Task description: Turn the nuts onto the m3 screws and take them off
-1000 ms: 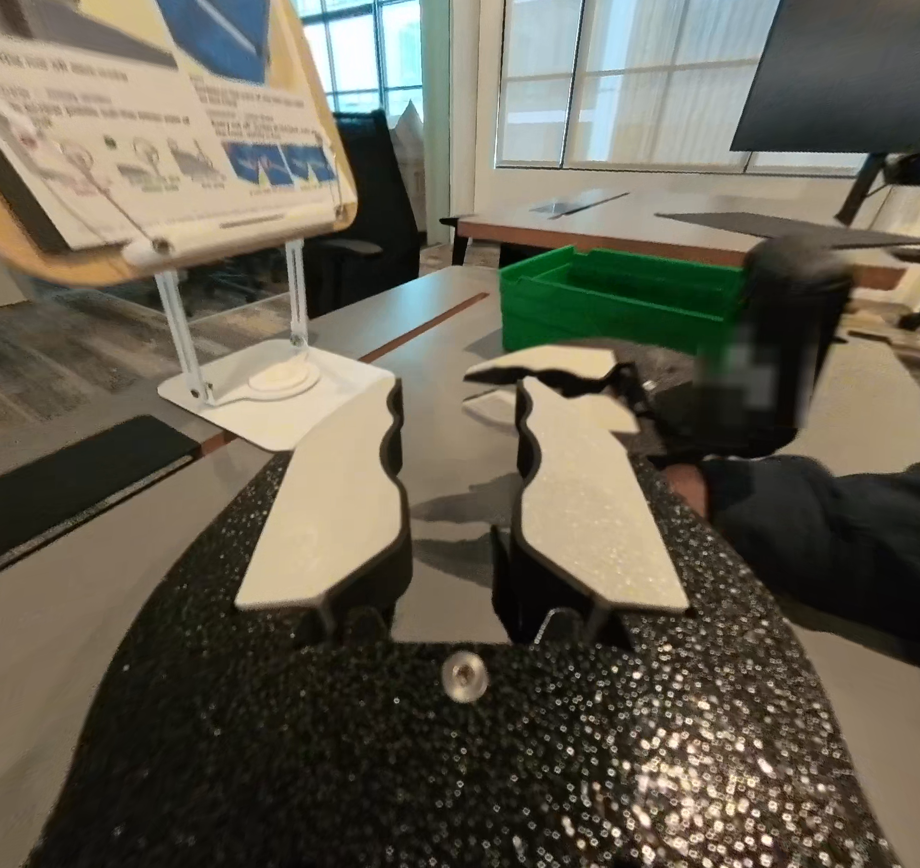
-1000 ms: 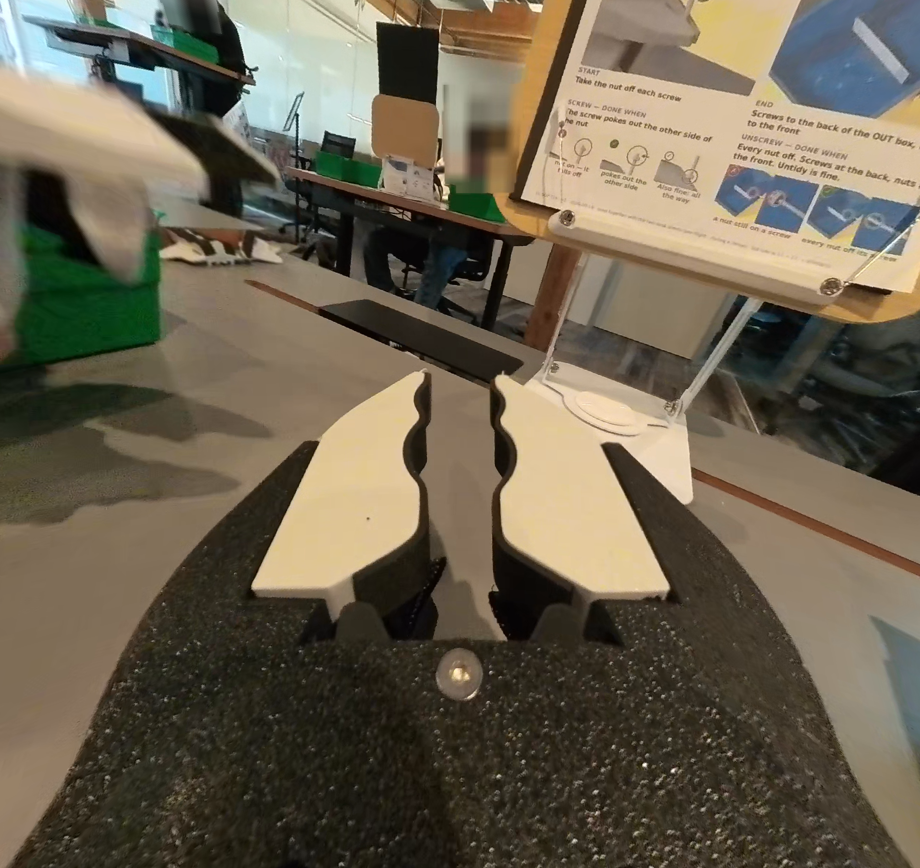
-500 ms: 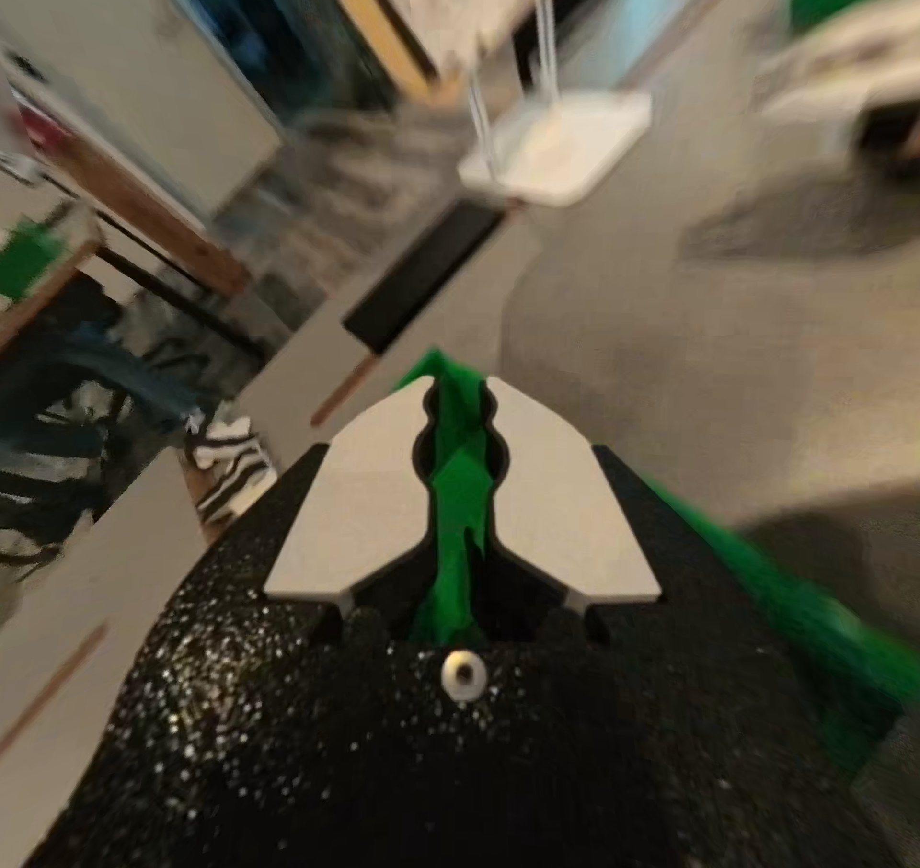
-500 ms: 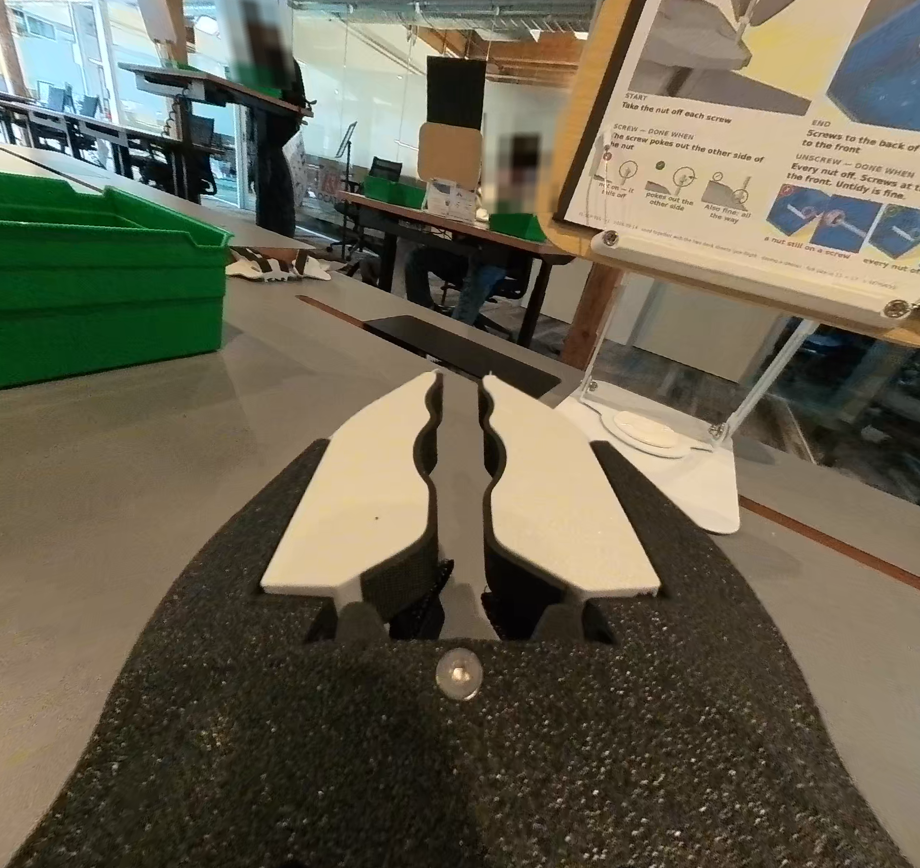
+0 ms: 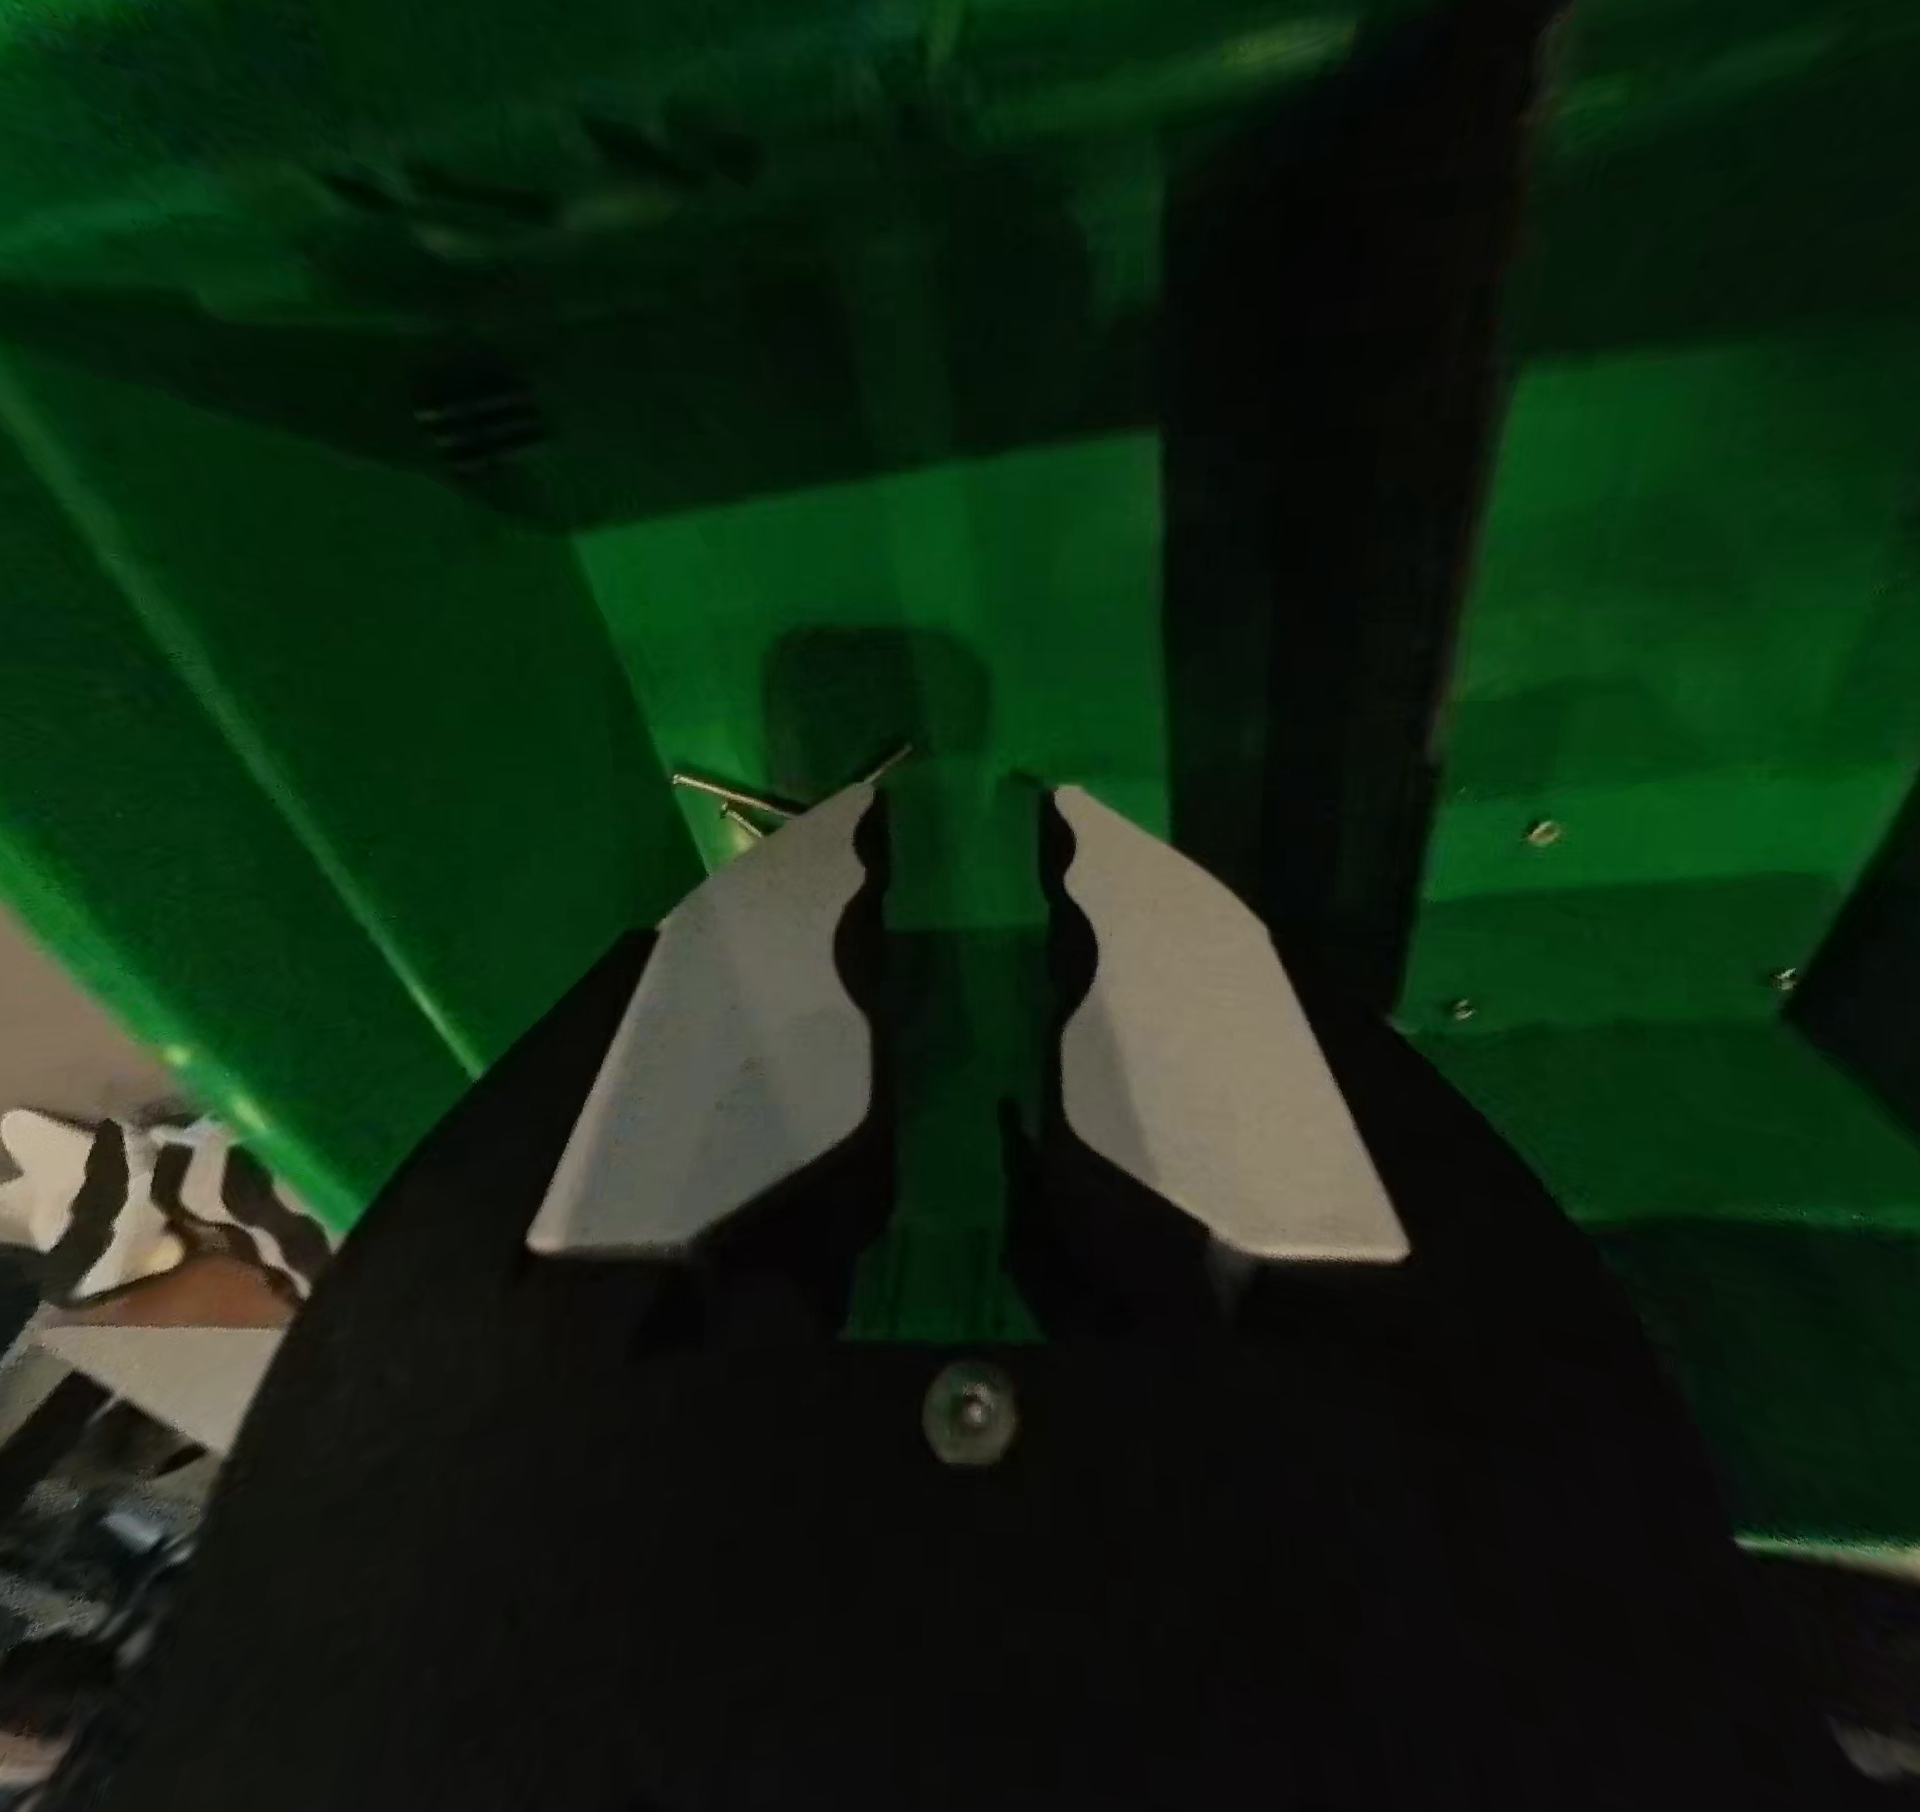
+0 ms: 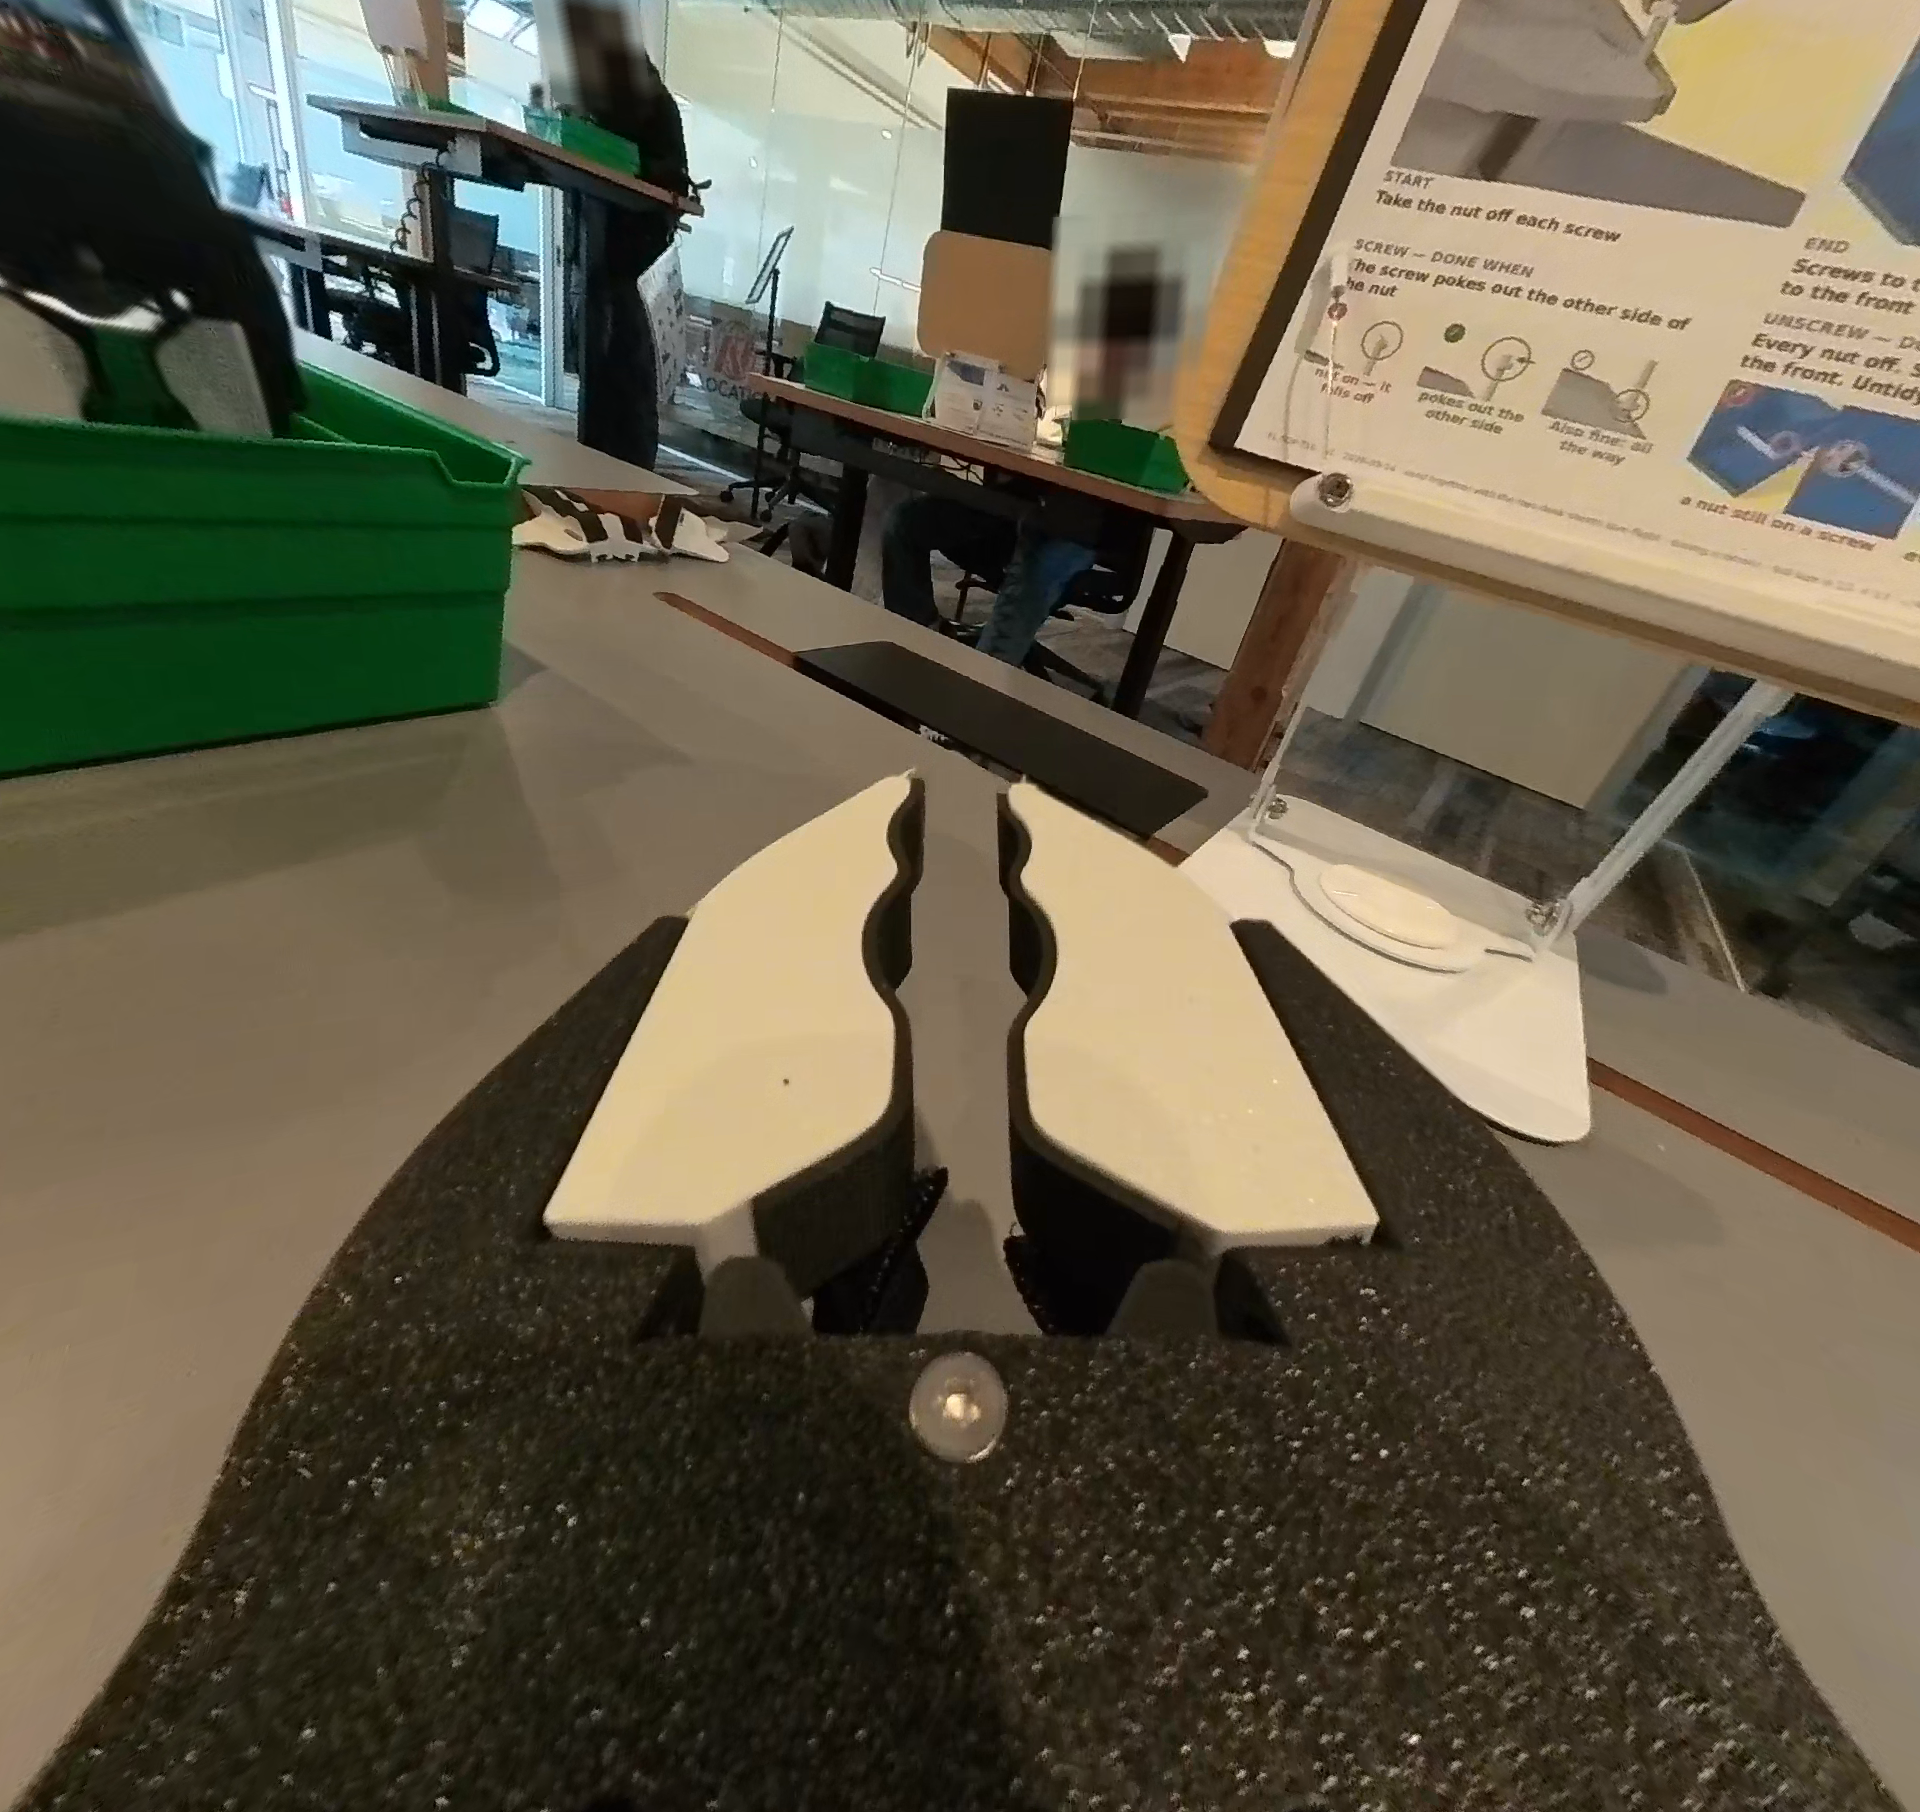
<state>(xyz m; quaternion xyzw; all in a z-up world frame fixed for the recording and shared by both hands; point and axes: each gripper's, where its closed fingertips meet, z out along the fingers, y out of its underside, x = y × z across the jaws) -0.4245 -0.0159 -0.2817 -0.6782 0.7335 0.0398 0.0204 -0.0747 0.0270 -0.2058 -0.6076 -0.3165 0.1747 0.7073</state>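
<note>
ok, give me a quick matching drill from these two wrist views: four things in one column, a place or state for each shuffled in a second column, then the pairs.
Things:
1. left gripper
2. right gripper
3. instruction board
4. screws

Places or states:
A. raised on a white stand at the right of the table
B. thin metal pieces on the floor of the green bin, just left of the fingertips
C. jaws apart with nothing between them, over the bare grey table
D. jaws apart, reaching down inside the green bin

Pairs: 1-D, 2-C, 3-A, 4-B
</note>
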